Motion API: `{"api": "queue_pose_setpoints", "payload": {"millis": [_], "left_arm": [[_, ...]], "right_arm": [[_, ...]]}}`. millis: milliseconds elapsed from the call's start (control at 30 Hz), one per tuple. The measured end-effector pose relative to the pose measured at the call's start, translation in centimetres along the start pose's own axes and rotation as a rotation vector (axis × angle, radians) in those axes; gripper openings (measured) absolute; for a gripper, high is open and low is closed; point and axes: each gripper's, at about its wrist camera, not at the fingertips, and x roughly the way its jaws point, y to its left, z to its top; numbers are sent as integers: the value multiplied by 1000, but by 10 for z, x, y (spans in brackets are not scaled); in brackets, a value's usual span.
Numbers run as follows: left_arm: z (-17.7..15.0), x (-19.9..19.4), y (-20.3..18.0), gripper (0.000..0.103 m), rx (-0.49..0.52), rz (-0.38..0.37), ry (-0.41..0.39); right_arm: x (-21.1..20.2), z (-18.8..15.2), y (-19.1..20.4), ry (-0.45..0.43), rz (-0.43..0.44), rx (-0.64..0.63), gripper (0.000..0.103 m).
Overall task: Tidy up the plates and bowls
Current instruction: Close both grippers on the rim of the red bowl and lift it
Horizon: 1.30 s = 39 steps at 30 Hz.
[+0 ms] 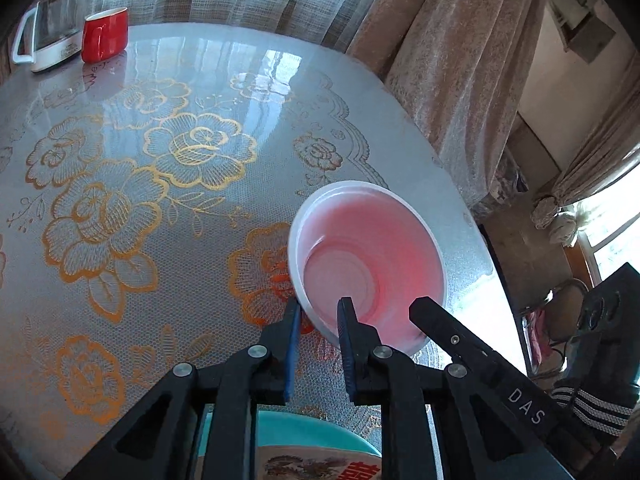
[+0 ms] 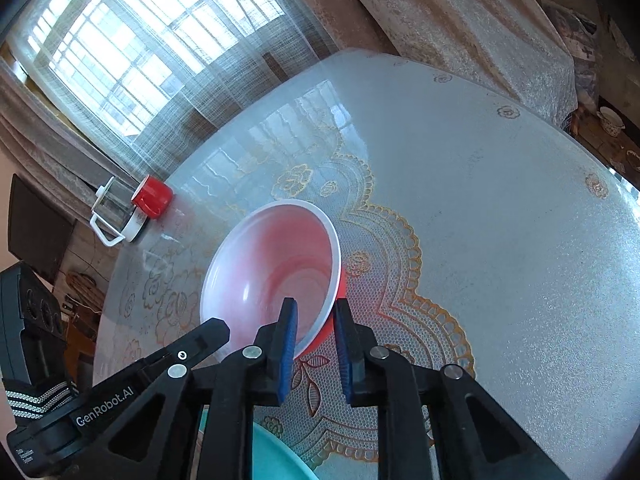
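A bowl, white inside with a red outside, is held up over the round table by both grippers. In the left wrist view the bowl [image 1: 368, 256] has its near-left rim between the blue pads of my left gripper [image 1: 320, 312]. In the right wrist view the bowl [image 2: 272, 272] has its right rim between the pads of my right gripper [image 2: 316, 314]. The other gripper's finger reaches the bowl in each view. A teal plate [image 1: 312, 428] lies below the grippers, also low in the right wrist view [image 2: 276, 456].
The round table [image 1: 140, 160] has a lace cloth with gold flowers under glass. A red mug [image 1: 105, 34] and a glass kettle [image 1: 52, 24] stand at its far edge. Curtains [image 1: 460, 60] hang behind. A printed packet [image 1: 320, 464] lies on the teal plate.
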Motion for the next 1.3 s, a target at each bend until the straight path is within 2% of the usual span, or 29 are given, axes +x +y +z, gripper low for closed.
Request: {"api": "queue_pose_setpoints", "payload": {"millis": [233, 700, 1000, 1300], "left_arm": [[-14, -39, -4, 17, 65, -22, -72], [-65, -121, 6, 18, 139, 27, -209], [-97, -157, 30, 18, 124, 35, -251], [-130, -188, 68, 18, 48, 44, -275]], "right_arm": [[-29, -11, 12, -35, 44, -63, 16], [-80, -50, 58, -93, 121, -173, 17], [-93, -82, 87, -78, 161, -247, 17], [-90, -110, 123, -34, 194, -331, 17]]}}
